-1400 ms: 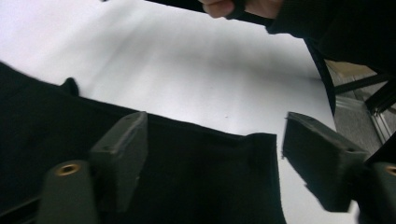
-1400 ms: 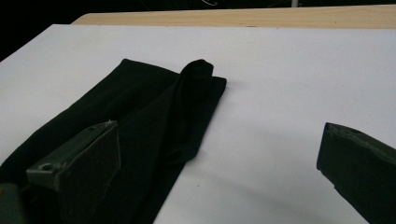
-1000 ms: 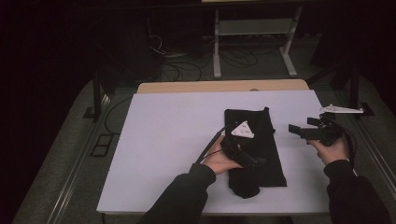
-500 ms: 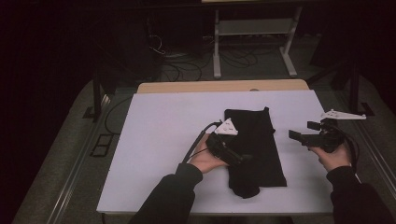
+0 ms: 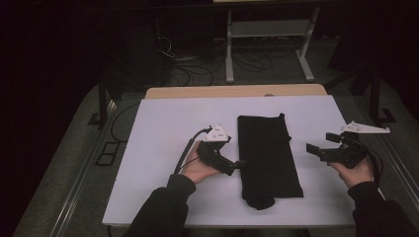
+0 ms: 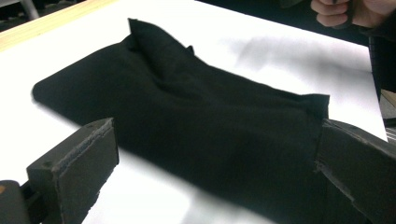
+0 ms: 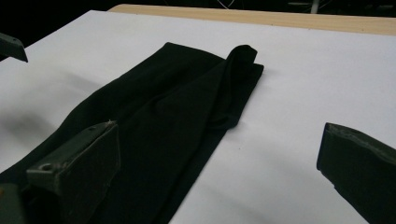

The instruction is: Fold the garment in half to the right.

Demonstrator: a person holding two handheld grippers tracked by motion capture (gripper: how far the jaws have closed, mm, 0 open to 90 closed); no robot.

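A long black folded cloth (image 5: 267,158) lies flat along the middle of the white table (image 5: 163,128), with a small fold sticking up at its far end. My left gripper (image 5: 238,165) is just at the cloth's left edge, pointing right, open. In the left gripper view the cloth (image 6: 187,102) spreads ahead between the wide-apart jaws of the left gripper (image 6: 215,177), which hold nothing. To the right of the cloth my right gripper (image 5: 312,149) hovers pointing left, clear of it. The right gripper (image 7: 217,168) is open, with the cloth (image 7: 177,107) ahead and to the left.
A wooden strip (image 5: 197,92) runs along the table's far edge. Beyond it, on the dark floor, are cables (image 5: 173,54) and a metal stand (image 5: 267,34). Bare white table lies left of the cloth and between the cloth and the right gripper.
My left gripper has slid left from on top of the cloth to its left edge. The right gripper has dropped slightly toward the near side. The cloth lies flatter.
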